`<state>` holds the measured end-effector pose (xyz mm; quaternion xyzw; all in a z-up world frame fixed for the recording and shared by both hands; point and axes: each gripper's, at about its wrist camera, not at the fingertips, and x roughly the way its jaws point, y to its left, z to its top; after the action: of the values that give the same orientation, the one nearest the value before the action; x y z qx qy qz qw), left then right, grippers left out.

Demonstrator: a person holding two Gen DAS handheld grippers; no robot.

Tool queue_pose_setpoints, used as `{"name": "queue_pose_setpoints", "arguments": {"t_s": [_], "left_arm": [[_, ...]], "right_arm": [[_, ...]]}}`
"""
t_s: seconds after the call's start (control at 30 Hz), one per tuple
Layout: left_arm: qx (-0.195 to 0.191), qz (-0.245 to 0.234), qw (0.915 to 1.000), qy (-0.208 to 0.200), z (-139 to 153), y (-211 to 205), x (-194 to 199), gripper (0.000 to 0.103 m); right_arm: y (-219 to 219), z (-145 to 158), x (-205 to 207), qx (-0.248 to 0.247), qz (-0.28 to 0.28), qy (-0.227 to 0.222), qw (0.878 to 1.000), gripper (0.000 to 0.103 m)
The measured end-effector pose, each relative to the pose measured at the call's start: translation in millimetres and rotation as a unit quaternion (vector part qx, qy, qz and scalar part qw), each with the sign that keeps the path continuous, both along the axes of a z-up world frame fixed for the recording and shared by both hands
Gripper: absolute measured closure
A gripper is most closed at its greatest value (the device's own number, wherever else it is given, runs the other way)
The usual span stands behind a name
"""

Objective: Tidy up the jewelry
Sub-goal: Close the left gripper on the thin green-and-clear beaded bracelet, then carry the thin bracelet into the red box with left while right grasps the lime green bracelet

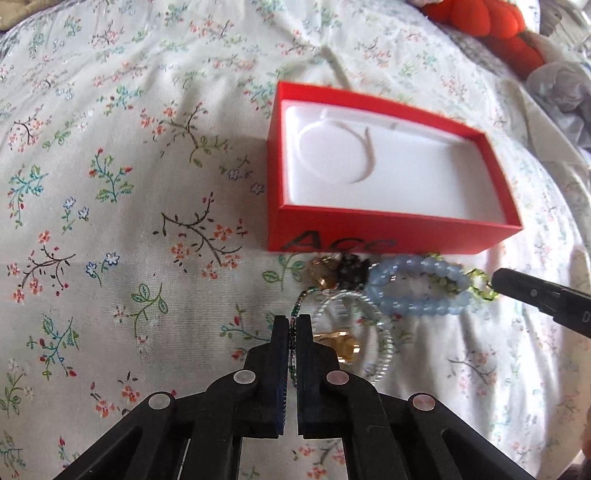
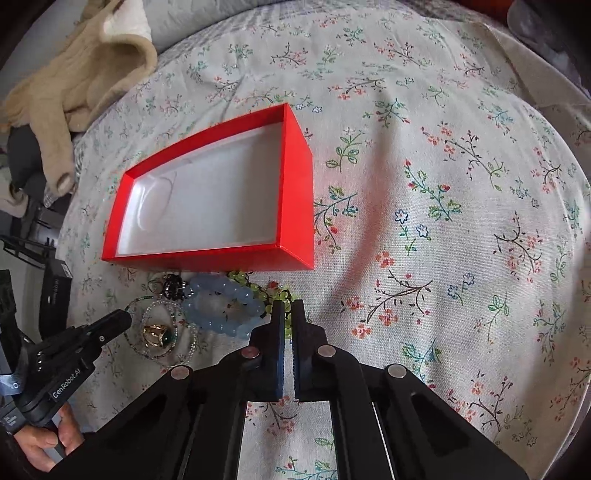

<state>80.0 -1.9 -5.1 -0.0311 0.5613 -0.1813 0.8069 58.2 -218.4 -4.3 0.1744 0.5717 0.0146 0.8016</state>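
Note:
An open red box (image 1: 384, 230) with a white liner lies on the floral sheet; it also shows in the right wrist view (image 2: 295, 192). A jewelry pile lies in front of it: a blue bead bracelet (image 1: 417, 291) (image 2: 221, 306), a green bead strand (image 1: 484, 288) (image 2: 258, 288), a clear bead necklace (image 1: 384, 332), gold rings (image 1: 340, 341) (image 2: 159, 334) and a dark piece (image 1: 351, 271). My left gripper (image 1: 293, 325) is shut on a thin beaded chain (image 1: 297, 306). My right gripper (image 2: 288, 310) is shut on the green bead strand.
A red plush toy (image 1: 487, 26) and grey cloth (image 1: 561, 88) lie at the far right of the bed. A beige garment (image 2: 74, 74) and dark equipment (image 2: 55, 280) sit past the bed's left edge.

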Motion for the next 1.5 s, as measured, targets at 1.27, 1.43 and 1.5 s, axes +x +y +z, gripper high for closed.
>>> {"name": "queue_pose_setpoints", "arguments": {"t_s": [1.27, 1.43, 1.5], "left_arm": [[-0.157, -0.003, 0.9846, -0.078, 53.6, -26.4, 50.3, 0.103], [-0.135, 0.014, 0.9886, -0.065, 36.5, -19.1, 59.8, 0.103], [-0.129, 0.017, 0.9895, -0.063, 33.4, -17.6, 60.9, 0.103]], "right_arm": [[-41.0, -16.6, -9.2, 0.051, -0.076, 0.054, 0.994, 0.061], [-32.8, -30.6, -6.5, 0.047, -0.063, 0.072, 0.994, 0.077], [-30.3, -30.4, -4.5, 0.047, -0.059, 0.067, 0.995, 0.088]]}}
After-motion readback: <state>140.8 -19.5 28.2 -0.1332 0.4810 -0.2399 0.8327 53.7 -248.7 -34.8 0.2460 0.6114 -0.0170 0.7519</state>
